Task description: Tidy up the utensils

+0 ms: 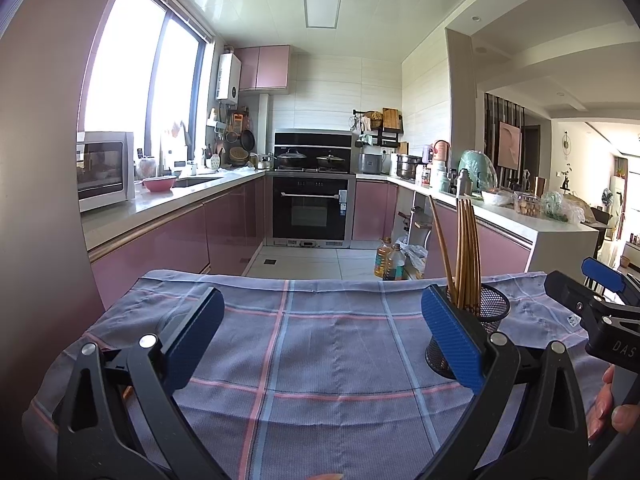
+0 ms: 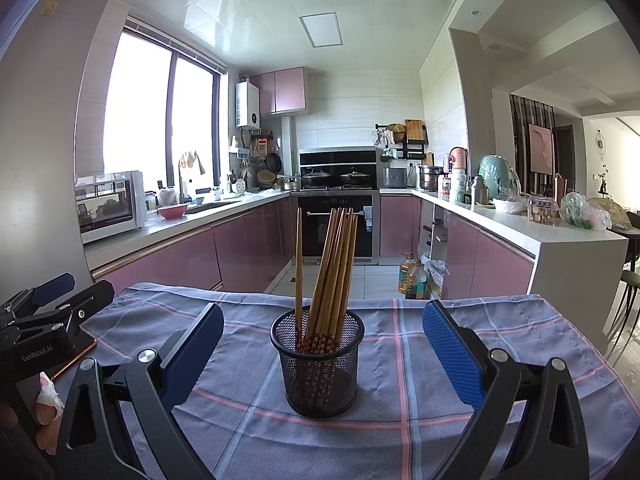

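A black mesh holder (image 2: 318,364) stands upright on the checked cloth (image 2: 400,360), with several wooden chopsticks (image 2: 332,268) standing in it. One chopstick stands apart at the left of the bundle. My right gripper (image 2: 320,360) is open and empty, with the holder straight ahead between its fingers, not touching them. My left gripper (image 1: 320,336) is open and empty over bare cloth (image 1: 320,340); the holder (image 1: 490,308) and chopsticks (image 1: 466,252) show just behind its right finger. The right gripper (image 1: 600,300) shows at that view's right edge.
The cloth covers a table whose far edge (image 2: 320,300) drops to the kitchen floor. Pink cabinets and counters run along both sides, with an oven (image 2: 336,220) at the back. Oil bottles (image 2: 412,276) stand on the floor. The left gripper (image 2: 48,316) shows at the right wrist view's left edge.
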The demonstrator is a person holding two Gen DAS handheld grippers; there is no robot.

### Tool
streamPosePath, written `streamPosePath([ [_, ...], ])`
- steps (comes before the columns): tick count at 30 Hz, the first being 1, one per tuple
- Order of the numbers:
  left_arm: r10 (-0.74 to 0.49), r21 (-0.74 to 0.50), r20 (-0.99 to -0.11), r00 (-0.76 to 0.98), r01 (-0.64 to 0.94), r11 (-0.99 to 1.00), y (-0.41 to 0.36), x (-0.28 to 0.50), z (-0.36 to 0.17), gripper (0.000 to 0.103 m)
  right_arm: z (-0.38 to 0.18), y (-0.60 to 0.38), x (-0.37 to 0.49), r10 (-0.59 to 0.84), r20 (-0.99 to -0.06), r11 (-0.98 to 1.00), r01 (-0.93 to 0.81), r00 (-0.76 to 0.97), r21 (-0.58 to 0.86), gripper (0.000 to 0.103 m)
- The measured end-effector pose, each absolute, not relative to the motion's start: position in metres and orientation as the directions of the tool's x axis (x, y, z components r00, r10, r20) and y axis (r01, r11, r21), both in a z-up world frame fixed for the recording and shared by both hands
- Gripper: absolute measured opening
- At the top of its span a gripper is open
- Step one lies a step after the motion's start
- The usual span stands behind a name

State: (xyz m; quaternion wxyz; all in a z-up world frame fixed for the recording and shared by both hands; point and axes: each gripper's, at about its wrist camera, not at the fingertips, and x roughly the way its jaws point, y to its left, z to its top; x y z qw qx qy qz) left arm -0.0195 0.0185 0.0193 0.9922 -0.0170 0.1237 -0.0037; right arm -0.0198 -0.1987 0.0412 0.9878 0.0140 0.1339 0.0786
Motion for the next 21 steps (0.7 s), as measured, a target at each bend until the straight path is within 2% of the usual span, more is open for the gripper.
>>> streamPosePath([
  [21,-0.017,-0.028,-0.251,0.968,0.011,1.0,0.0138,-0.0197,0.0146,0.097,0.04,-0.2002,-0.0209,0.159,-0.267,0.987,-0.149,0.95,0.057,0.097],
])
